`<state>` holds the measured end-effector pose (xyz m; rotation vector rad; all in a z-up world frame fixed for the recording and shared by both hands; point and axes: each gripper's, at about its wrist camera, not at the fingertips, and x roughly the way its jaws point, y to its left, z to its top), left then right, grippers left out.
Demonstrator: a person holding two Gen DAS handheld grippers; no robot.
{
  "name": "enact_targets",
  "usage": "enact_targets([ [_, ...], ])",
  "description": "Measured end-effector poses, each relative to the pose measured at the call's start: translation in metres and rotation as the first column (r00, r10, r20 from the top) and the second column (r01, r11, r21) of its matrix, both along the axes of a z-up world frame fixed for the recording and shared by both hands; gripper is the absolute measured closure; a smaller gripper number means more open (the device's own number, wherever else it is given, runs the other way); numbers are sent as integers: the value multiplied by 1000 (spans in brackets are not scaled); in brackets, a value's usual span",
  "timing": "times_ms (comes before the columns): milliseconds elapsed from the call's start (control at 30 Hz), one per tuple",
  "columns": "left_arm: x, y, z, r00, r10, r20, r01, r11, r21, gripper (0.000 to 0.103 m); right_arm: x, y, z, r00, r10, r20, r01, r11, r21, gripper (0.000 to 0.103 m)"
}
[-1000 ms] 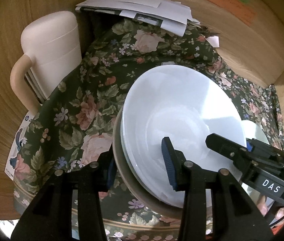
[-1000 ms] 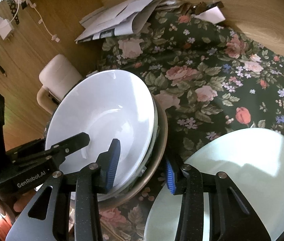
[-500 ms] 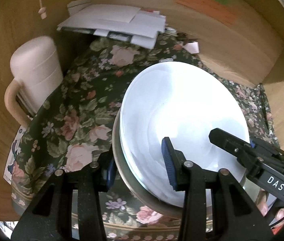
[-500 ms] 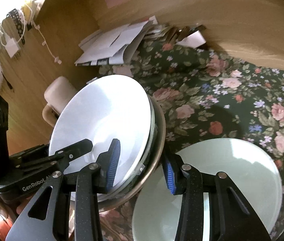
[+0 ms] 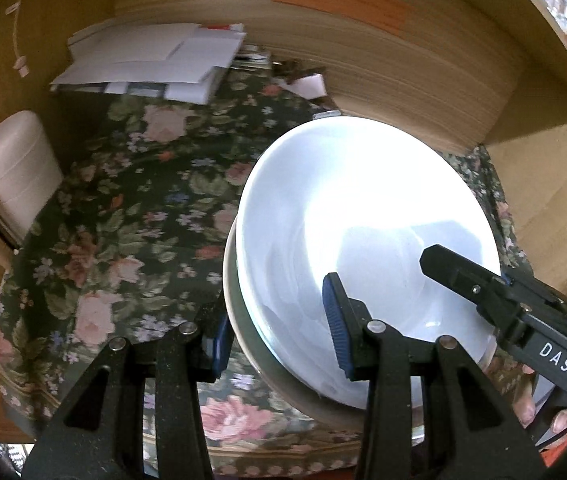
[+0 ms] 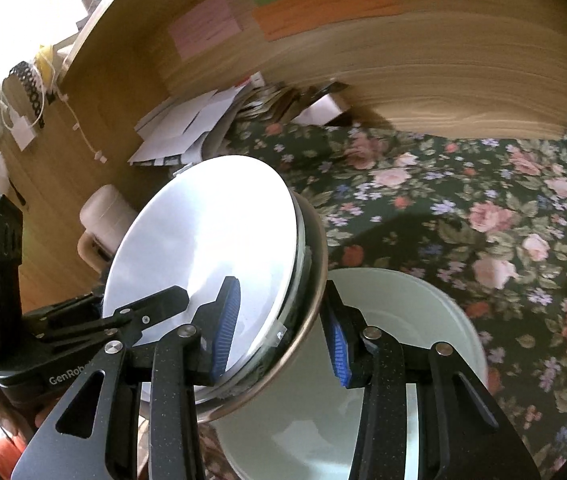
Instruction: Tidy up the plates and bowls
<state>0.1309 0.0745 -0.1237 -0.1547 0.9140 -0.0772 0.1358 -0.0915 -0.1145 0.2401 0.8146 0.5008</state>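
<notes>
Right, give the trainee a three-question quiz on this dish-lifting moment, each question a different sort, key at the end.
1. True or false: both grippers clamp the rim of the same stack of dishes.
2. Multiple choice: what lies on the floral cloth under the right gripper? A) a fork B) a pale bowl C) a red mug.
3. Short answer: what lies at the back of the cloth, by the wooden wall?

Key
1. True: the left gripper and the right gripper each pinch the rim, from opposite sides.
2. B, the pale bowl.
3. A pile of white papers.
</notes>
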Motion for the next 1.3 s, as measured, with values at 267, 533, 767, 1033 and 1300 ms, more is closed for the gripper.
enact_targets([
  [267, -2, -31, -5, 999, -44, -16, 44, 999, 1, 62, -9, -29, -6, 999, -38, -15, 39, 999, 11, 66],
  [533, -2, -54, -17, 996, -77, -56, 77, 997, 0, 62, -17, -53, -20, 996, -70, -46, 71, 997, 15, 66],
  [767, -5, -67, -25, 992, -93, -85, 93, 996, 4, 62, -19, -65, -32, 994, -78, -81, 80, 997, 20, 66],
  [1033, -6, -73, -26, 993, -96, -68, 98, 995, 31, 62, -17, -69, -41, 992, -72, -104, 76, 997, 33, 66],
  [1300, -4, -77, -28, 994, -97, -49, 100, 994, 54, 60, -18, -69, -43, 993, -56, -105, 60, 998, 36, 63],
])
